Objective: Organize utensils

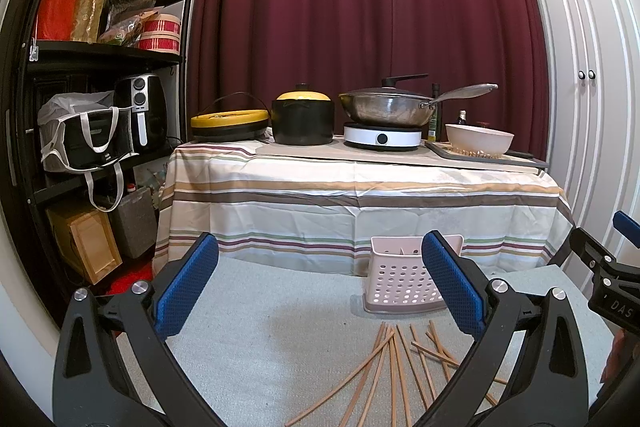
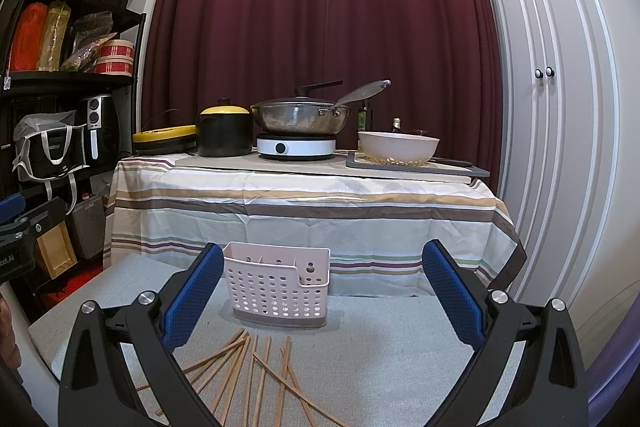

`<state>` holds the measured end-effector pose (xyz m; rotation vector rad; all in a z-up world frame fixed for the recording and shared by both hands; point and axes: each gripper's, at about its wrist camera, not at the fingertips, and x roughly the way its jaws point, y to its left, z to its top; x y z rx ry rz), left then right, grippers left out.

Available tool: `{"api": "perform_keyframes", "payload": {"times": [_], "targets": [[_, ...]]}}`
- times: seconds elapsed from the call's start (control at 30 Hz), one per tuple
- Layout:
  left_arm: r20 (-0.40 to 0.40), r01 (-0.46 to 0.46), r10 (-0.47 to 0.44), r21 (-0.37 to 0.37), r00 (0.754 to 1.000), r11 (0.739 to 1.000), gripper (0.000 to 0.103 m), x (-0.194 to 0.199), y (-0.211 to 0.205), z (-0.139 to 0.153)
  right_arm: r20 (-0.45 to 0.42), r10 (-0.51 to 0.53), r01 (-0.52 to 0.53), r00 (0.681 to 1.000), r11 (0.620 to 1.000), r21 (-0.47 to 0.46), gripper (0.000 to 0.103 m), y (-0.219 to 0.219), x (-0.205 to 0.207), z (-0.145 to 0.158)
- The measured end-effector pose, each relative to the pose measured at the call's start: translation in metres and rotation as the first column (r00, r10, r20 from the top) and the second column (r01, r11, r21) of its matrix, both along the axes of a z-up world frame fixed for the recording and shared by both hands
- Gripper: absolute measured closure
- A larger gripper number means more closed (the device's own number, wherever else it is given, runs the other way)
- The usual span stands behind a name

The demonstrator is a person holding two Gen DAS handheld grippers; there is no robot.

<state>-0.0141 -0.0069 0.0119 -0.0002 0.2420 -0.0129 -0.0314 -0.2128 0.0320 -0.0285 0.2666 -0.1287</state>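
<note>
Left tool fingers apart, empty, right tool fingers apart, empty, wooden chopsticks scattered on grey desk, perforated pink utensil basket upright just behind

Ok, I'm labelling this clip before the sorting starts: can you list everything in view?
Thin wooden chopsticks: about a dozen, brown, scattered loose on the grey mat.
Perforated plastic utensil basket: one, pale pink, upright behind the chopsticks.
Steel wok: one, silver, on the white induction hob.
Lidded pot: one, black with yellow lid, left of hob.
Cream bowl: one, right end of the striped-cloth table.
Left hand-held gripper: blue pads, open.
Right hand-held gripper: blue pads, open.
</note>
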Motion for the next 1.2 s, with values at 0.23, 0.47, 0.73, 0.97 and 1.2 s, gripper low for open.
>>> {"api": "perform_keyframes", "payload": {"times": [0.23,0.47,0.73,0.97,1.2], "targets": [[0.002,-0.001,0.001,0.0,1.0,1.0,0.004,0.0,0.0,0.0,0.0,0.0,0.0,1.0,1.0,-0.001,0.006,0.0,0.0,0.0],[-0.002,0.003,-0.003,-0.003,1.0,1.0,0.004,0.0,-0.001,-0.001,-0.001,0.0,0.0,1.0,1.0,-0.003,0.006,-0.001,0.001,0.0],[-0.012,0.006,-0.006,-0.007,1.0,1.0,0.004,0.006,-0.003,-0.005,-0.007,0.001,-0.001,1.0,1.0,-0.004,0.006,-0.002,0.004,-0.001],[-0.031,0.028,-0.028,-0.003,0.999,1.0,0.004,0.016,-0.002,-0.015,-0.019,-0.001,0.0,1.0,1.0,-0.006,0.006,-0.004,0.009,-0.007],[-0.145,0.077,-0.076,0.003,0.987,0.997,0.004,0.046,0.003,-0.058,-0.077,0.021,-0.02,0.997,1.0,0.01,0.006,-0.009,0.023,-0.037]]}}
